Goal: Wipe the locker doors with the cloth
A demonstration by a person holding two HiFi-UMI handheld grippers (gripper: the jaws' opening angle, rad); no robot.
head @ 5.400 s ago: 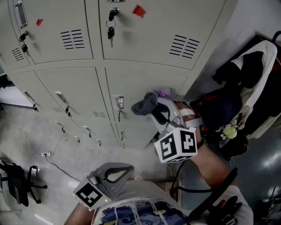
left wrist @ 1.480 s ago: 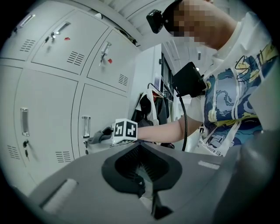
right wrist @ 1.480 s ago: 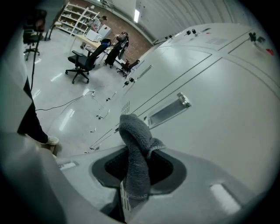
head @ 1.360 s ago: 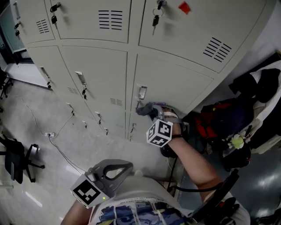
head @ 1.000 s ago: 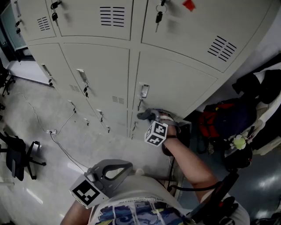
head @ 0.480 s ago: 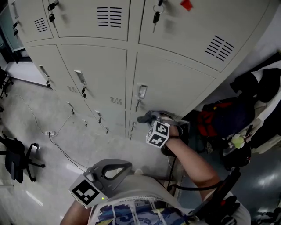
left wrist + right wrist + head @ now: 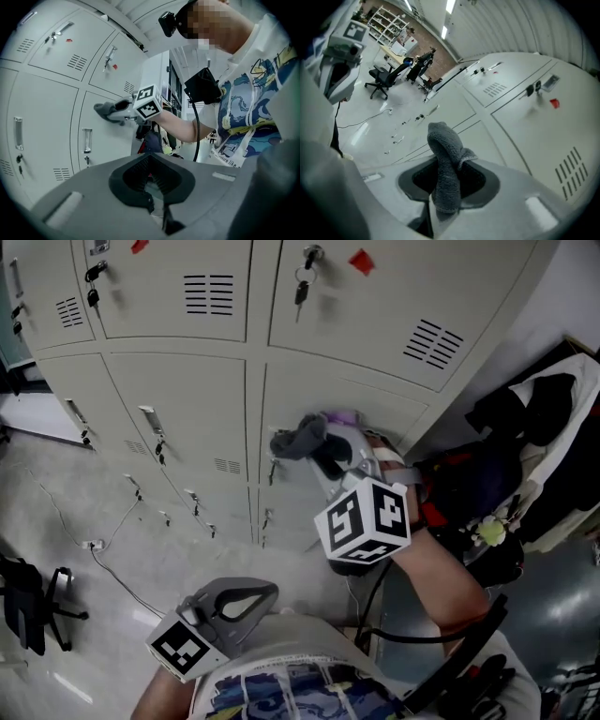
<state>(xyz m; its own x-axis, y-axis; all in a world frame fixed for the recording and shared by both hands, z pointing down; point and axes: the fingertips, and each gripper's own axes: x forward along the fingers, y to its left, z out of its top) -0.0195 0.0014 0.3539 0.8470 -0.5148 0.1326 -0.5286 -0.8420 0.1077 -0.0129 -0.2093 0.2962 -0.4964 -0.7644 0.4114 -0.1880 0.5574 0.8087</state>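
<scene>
Pale grey locker doors [image 7: 347, 399] fill the upper part of the head view. A dark grey cloth [image 7: 298, 440] is bunched in my right gripper [image 7: 317, 452], which is shut on it in front of the middle-row door, near that door's left edge. Seen from the left gripper view, the cloth [image 7: 104, 110] reaches the door face [image 7: 101, 140]; whether it presses on it I cannot tell. In the right gripper view the cloth [image 7: 445, 168] rises out of the right gripper [image 7: 440, 206]. My left gripper [image 7: 232, 604] hangs low by the person's shirt, shut and holding nothing [image 7: 157, 213].
Keys [image 7: 301, 285] hang in the upper locks beside red tags [image 7: 362, 261]. Latch handles [image 7: 150, 420] stick out of the lower doors. Bags and clothes [image 7: 525, 446] are piled to the right of the lockers. An office chair [image 7: 28, 601] and a cable [image 7: 94, 545] are on the floor at left.
My right gripper has risen with the cloth from the bottom of the door up towards its upper left part. The left gripper has stayed low.
</scene>
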